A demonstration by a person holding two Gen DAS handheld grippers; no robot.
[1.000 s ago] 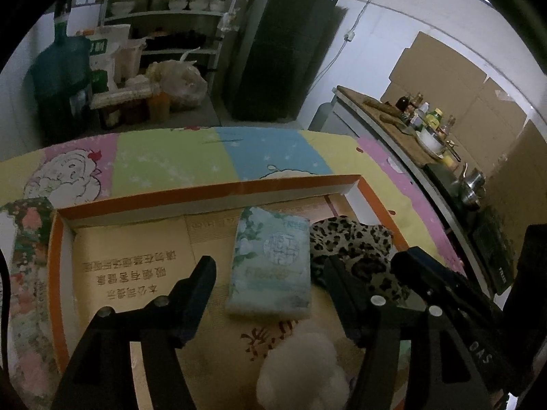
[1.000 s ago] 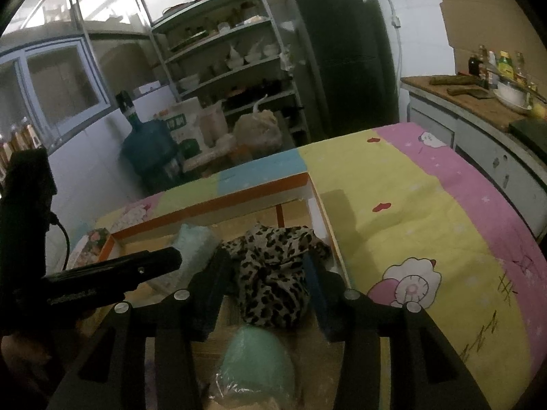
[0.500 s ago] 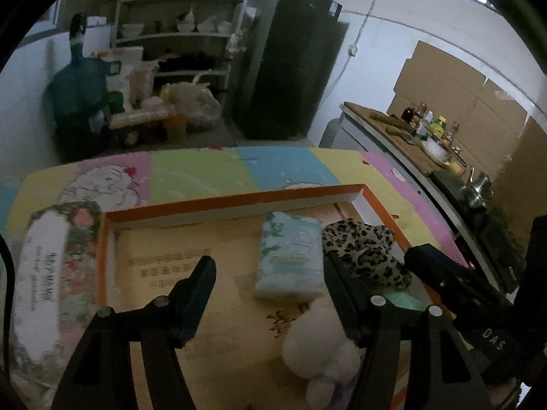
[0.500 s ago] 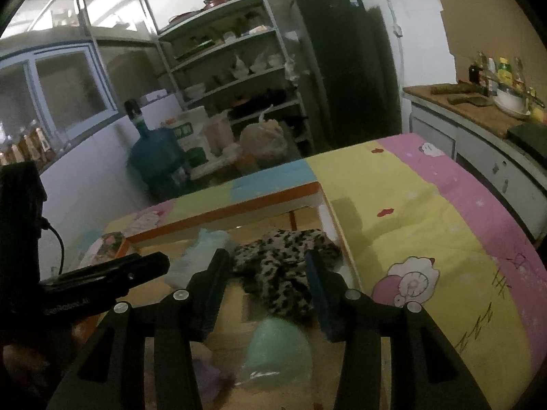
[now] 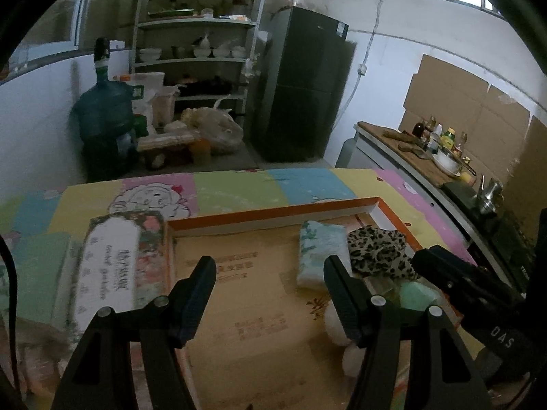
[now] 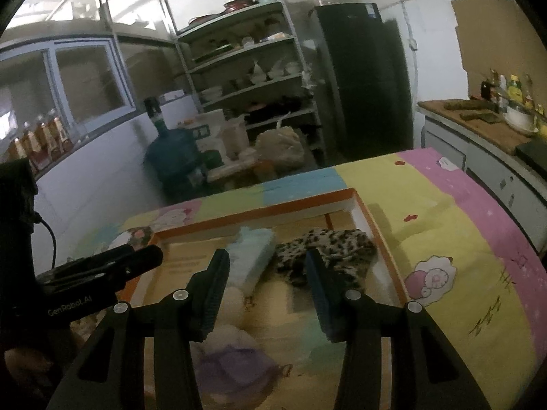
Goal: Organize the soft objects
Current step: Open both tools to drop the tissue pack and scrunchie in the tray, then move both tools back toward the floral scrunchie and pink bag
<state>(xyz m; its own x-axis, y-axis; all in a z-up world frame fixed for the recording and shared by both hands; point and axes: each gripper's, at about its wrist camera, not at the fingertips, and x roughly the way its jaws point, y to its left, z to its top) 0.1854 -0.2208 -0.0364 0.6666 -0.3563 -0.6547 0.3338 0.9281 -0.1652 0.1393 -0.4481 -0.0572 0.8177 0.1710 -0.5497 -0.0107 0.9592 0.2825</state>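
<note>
An orange-rimmed cardboard box (image 5: 273, 212) lies open on a colourful cartoon cloth. Inside sit a pale green tissue pack (image 5: 319, 253), a leopard-print cloth (image 5: 377, 251), a mint-green soft thing (image 5: 415, 294) and a white plush (image 5: 336, 324). The right wrist view also shows the box (image 6: 259, 210), the tissue pack (image 6: 254, 256), the leopard cloth (image 6: 328, 249), the white plush (image 6: 236, 297) and a purple soft thing (image 6: 236, 365). My left gripper (image 5: 270, 283) is open and empty above the box floor. My right gripper (image 6: 266, 280) is open and empty above the box.
A flowery box lid (image 5: 109, 266) lies on the cloth left of the box. Behind the table stand a water jug (image 5: 102, 119), shelves (image 5: 198, 51) and a dark fridge (image 5: 301, 85). A counter (image 5: 420, 157) with bottles runs along the right.
Both grippers have drawn back and up from the box contents, so more of the box and cloth shows. The left view has swung left, bringing the flowery lid into sight. Both stay open.
</note>
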